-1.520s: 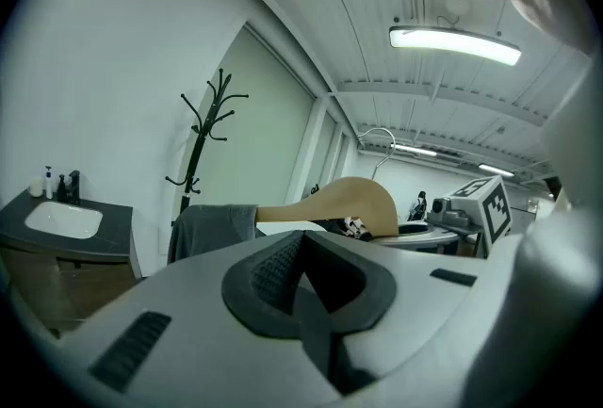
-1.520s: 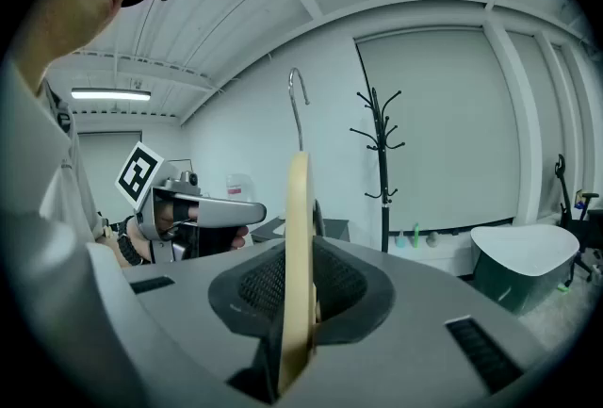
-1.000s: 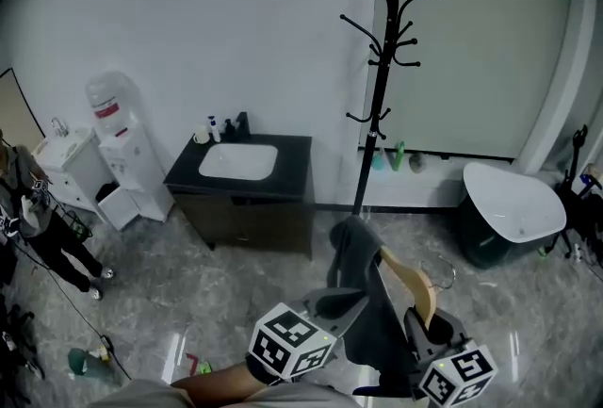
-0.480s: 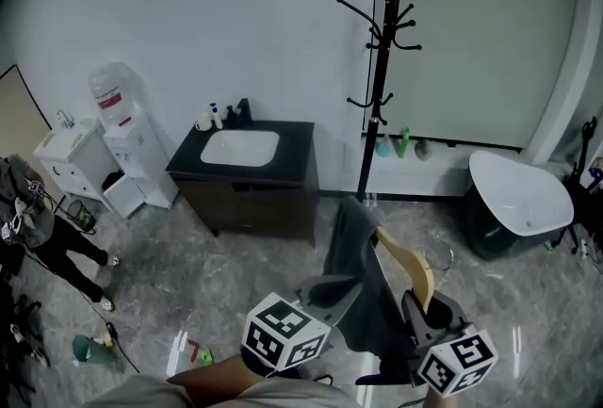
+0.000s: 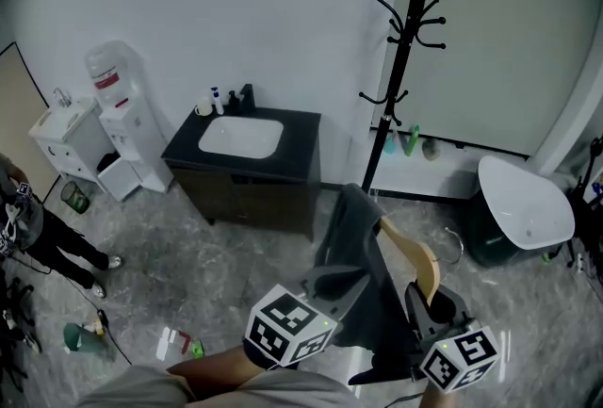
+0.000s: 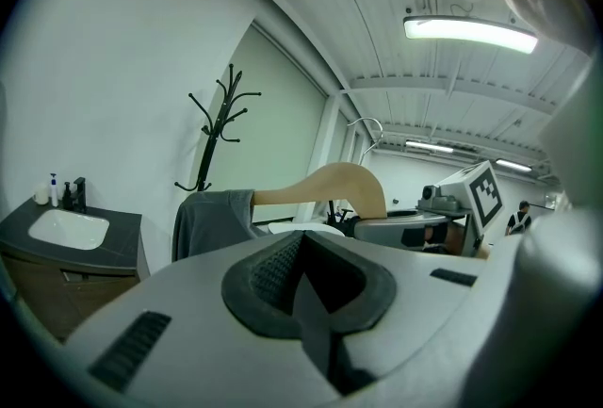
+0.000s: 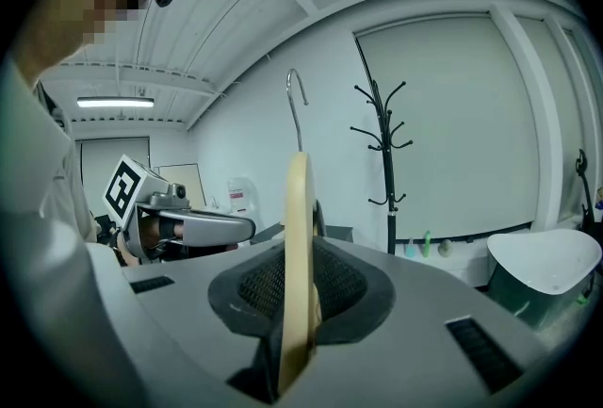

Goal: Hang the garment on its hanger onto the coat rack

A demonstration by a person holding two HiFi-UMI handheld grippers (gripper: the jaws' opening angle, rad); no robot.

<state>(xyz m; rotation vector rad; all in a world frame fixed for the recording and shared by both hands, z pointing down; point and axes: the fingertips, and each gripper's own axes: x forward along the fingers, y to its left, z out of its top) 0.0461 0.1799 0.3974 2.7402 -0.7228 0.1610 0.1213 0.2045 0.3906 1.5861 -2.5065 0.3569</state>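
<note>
The black coat rack [image 5: 405, 67] stands by the far wall, well beyond both grippers; the gripper views show the same coat rack [image 6: 219, 128] [image 7: 384, 152] ahead. A dark grey garment [image 5: 353, 246] drapes over one arm of a wooden hanger [image 5: 415, 260] with a metal hook [image 5: 452, 246]. My right gripper [image 5: 429, 302] is shut on the hanger [image 7: 298, 236], its hook [image 7: 297, 105] pointing up. My left gripper [image 5: 330, 288] is shut on a fold of the garment, which hangs beside it [image 6: 212, 218].
A dark vanity with a white sink [image 5: 245, 152] stands left of the rack, a water dispenser [image 5: 118, 128] further left. A white tub [image 5: 523, 208] sits right of the rack, bottles [image 5: 405, 140] along the wall base. A person [image 5: 38, 236] stands at the left edge.
The head view has swung left, so the rack shows further right. Both grippers keep their hold on hanger and garment. The person at the left has moved toward the frame edge.
</note>
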